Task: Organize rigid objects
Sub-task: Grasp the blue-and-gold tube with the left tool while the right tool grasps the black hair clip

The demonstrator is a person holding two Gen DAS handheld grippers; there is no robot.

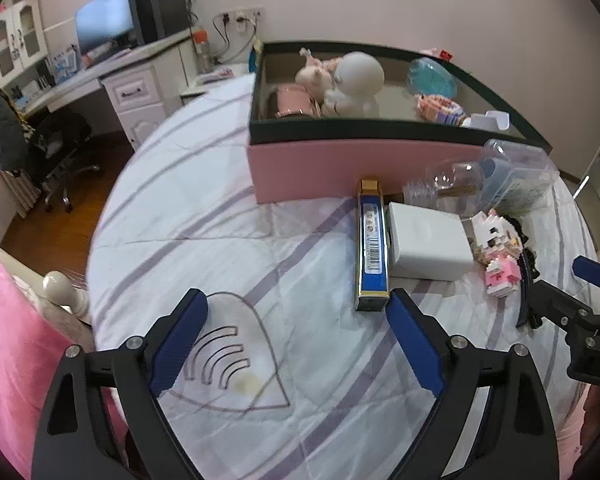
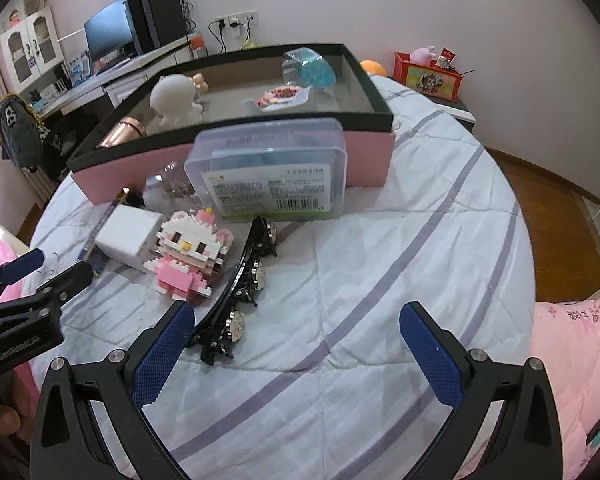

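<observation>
On the striped bedspread lie a long blue box (image 1: 373,242), a white box (image 1: 427,242), a pink-and-white brick cat figure (image 2: 190,249), a black hair clip with silver studs (image 2: 240,284) and a clear plastic case (image 2: 276,168). Behind them stands a pink storage box with a black rim (image 1: 364,130) that holds a white figurine (image 1: 356,80) and other toys. My left gripper (image 1: 296,306) is open just short of the blue box's near end, nothing between its fingers. My right gripper (image 2: 296,320) is open; its left finger sits beside the hair clip's near end.
A desk with a monitor (image 1: 104,20) and an office chair (image 1: 40,136) stands at the back left. A red box (image 2: 430,76) sits on a bedside table beyond the bed. A pink blanket (image 2: 572,360) lies at the right, wooden floor past the bed's edges.
</observation>
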